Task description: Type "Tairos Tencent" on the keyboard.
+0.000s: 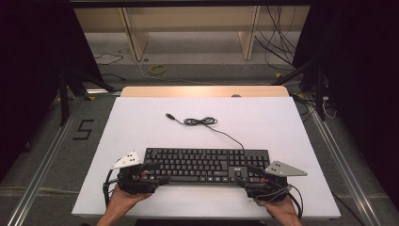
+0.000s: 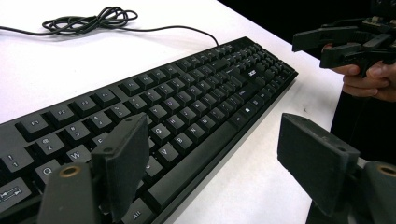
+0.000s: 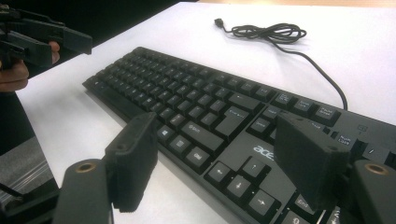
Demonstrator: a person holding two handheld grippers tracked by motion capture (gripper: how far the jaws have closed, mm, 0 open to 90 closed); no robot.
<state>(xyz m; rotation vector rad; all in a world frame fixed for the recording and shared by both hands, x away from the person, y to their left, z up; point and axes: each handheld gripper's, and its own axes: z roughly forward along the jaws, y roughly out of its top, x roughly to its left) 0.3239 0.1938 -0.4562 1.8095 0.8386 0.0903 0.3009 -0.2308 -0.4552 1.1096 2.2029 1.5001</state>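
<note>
We hold the left gripper [image 1: 151,172], jaws apart, over the left end of the black keyboard [image 1: 207,165], which lies along the tabletop's [image 1: 141,127] near edge. The right gripper [image 1: 249,175], jaws apart, straddles its right end. Judged step: approach for a two-ended grasp. Next, close both ends evenly.

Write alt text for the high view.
A black full-size keyboard lies near the front of a white table, with open left tongs and right tongs at its two ends. Its thin black cable coils behind it, unplugged.
</note>
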